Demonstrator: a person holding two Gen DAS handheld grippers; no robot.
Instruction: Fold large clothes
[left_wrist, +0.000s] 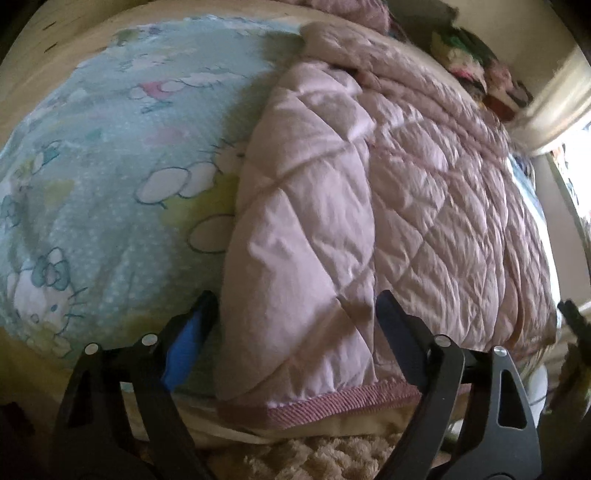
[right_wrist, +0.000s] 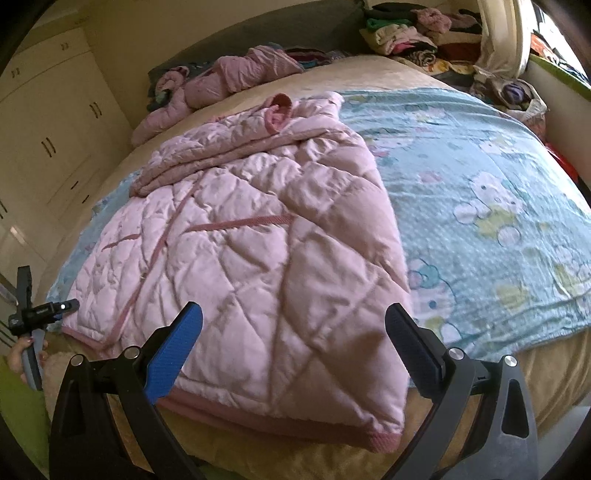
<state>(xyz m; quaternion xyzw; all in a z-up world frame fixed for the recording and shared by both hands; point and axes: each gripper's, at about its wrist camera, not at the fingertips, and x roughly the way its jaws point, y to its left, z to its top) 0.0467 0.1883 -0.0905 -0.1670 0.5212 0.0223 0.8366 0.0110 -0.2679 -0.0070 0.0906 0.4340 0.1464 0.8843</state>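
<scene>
Lying on bed: pink quilted padded jacket, spread over pale blue cartoon-print blanket.
Left gripper: released, jacket hem straddled, not pressed.
Right gripper: released, nothing grasped.

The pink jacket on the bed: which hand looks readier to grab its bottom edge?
Probably the left. The left gripper is open with the pink jacket side edge already between its fingers. The right gripper is open too, hovering above the hem.

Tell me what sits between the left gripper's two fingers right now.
In the left wrist view, the pink quilted jacket's near hem corner lies between the left gripper's open fingers, apparently not pinched yet.
</scene>
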